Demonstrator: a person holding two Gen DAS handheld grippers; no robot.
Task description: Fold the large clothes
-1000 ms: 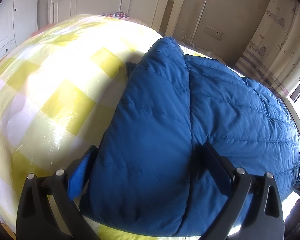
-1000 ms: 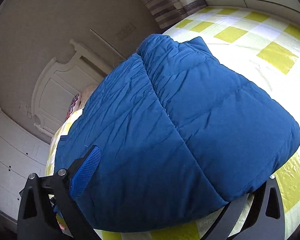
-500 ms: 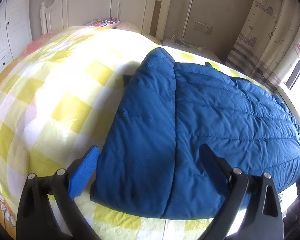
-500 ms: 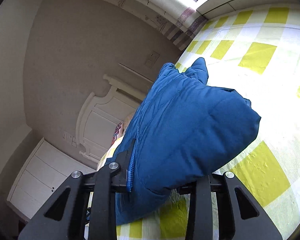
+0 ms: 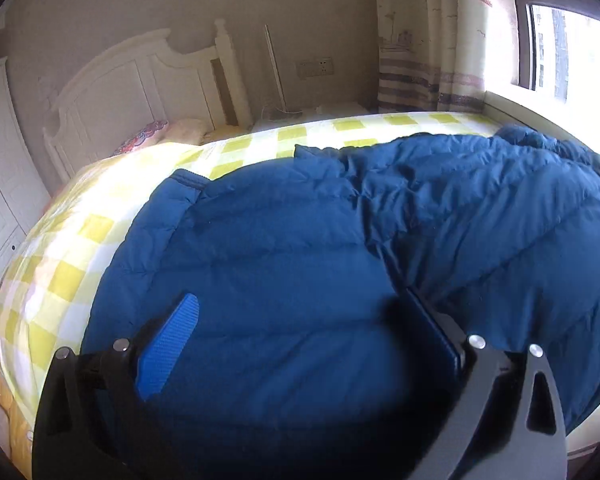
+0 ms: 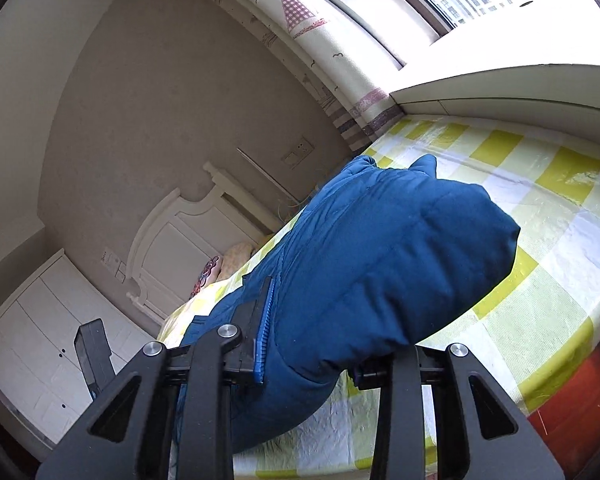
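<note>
Blue quilted jacket (image 5: 300,280) lies on the checked bed (image 5: 60,272), partly folded. Right tool (image 6: 308,356) clamped on a lifted padded end; left tool (image 5: 300,332) spread wide over the bulk, gripping nothing. Final folds seemingly remain.

A: that blue jacket (image 5: 300,264) between the left gripper (image 5: 300,332) fingers is puffy quilted cloth, matt, a bit crinkly.

B: yep. Checked bedcover (image 6: 540,208) past the right gripper (image 6: 312,344) looks glossy, plasticky. Ribbed blue pads (image 5: 168,344), matt black frames.
</note>
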